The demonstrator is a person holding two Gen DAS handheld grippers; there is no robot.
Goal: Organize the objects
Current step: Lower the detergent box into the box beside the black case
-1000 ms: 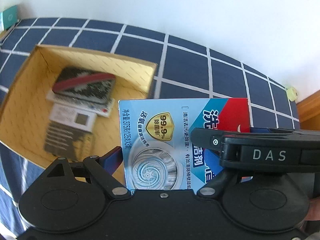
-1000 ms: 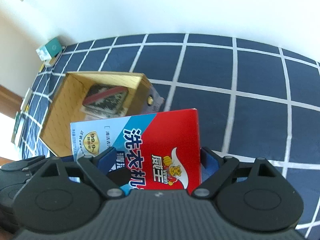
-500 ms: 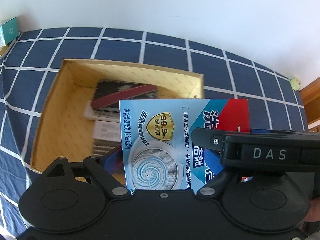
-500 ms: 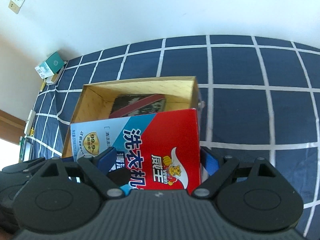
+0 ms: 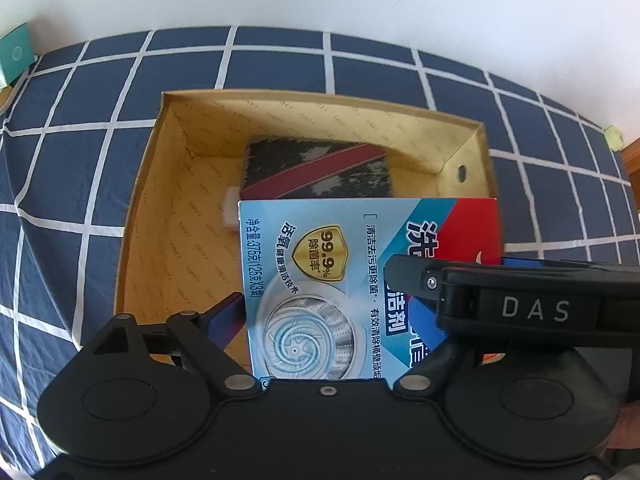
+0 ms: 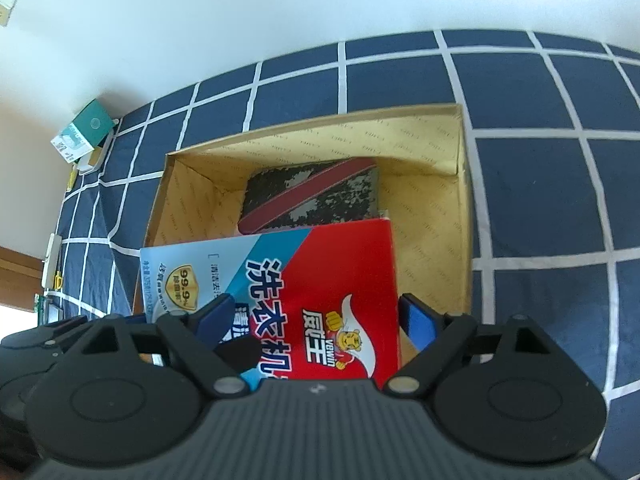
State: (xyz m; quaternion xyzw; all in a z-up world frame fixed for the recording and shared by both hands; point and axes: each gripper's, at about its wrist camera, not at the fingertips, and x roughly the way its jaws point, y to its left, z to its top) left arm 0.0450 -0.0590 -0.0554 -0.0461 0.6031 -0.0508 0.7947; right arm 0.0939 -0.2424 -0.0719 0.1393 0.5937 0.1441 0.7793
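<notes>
While both grippers point steeply down over an open cardboard box [image 5: 468, 148] with a yellow patterned lining, a flat washing-machine cleaner carton [image 5: 320, 280], pale blue at one end and red at the other, hangs between them above the box's near half; the left gripper [image 5: 332, 332] has its blue-padded fingers about half apart, clamped on the carton's pale blue end, though its right finger is hidden behind the other tool marked DAS; the right gripper [image 6: 316, 320] straddles the red end, its jaws closing, the left pad lying on the printed face and the right pad [image 6: 416, 320] just beside the carton's edge; deeper in the box lies a black speckled case with a red stripe [image 6: 312, 196], resting on a white item [image 5: 230, 212]; the box sits on a navy cloth with white grid lines [image 6: 540, 92]; a green tissue box [image 6: 84, 132] stands far left by the wall.
</notes>
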